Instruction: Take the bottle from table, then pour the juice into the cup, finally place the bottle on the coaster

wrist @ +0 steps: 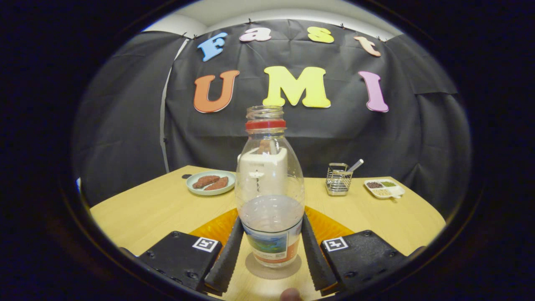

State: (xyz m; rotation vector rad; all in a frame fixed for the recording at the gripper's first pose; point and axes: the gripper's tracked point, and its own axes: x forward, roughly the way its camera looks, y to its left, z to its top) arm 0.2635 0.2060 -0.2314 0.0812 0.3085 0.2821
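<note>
A clear glass bottle (271, 188) with a red neck ring, no cap and a coloured label stands upright between my fingers. My gripper (271, 246) is shut on the bottle, with one finger (228, 255) pressing its lower left side and the other pressing the right. A soft shadow lies on the wood right under its base. An orange coaster (215, 229) lies flat on the table just beyond the fingers, spreading out to both sides behind the bottle. A white cup (264, 167) stands farther back, seen through the glass.
On the wooden table (154, 209) beyond, a green plate (211, 183) with two brown pieces sits at the far left. A wire basket (337, 179) holding a utensil and a small white divided dish (384, 188) of grains sit at the far right.
</note>
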